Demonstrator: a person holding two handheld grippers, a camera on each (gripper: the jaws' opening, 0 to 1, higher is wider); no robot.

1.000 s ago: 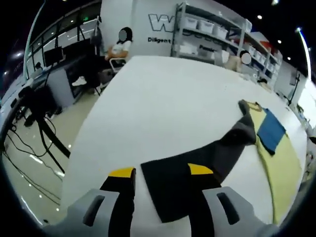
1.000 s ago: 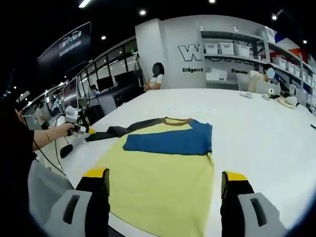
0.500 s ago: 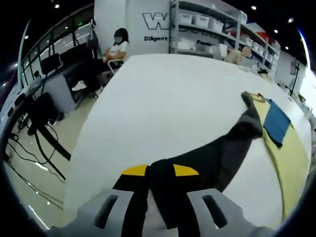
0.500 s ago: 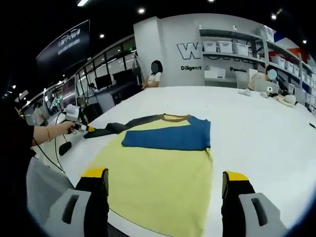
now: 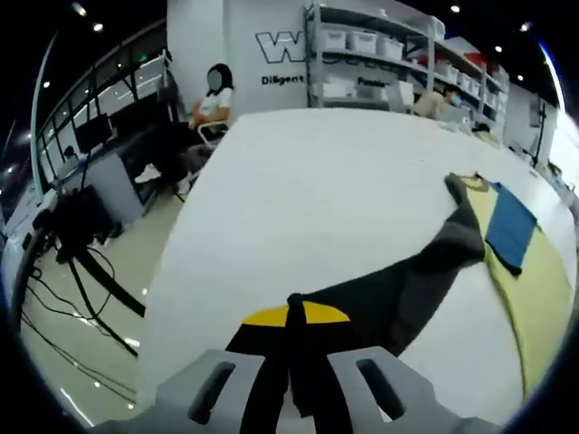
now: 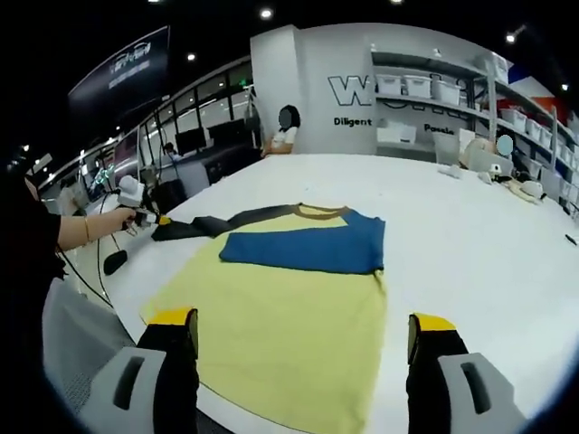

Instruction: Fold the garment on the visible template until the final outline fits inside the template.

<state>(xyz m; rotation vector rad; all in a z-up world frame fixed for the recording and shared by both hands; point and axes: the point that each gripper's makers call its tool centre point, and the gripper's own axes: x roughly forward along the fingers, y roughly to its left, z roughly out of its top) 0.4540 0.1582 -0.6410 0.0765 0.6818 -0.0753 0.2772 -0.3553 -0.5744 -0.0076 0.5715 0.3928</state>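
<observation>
The yellow long-sleeved shirt lies flat on the white worktop, one blue sleeve folded across its chest just below the brown collar. The other sleeve, dark grey and black, stretches sideways away from the collar. The left claw is closed on that dark sleeve's cuff end. The right claw stands wide open over the shirt's hem, on the side opposite the collar, gripping nothing.
</observation>
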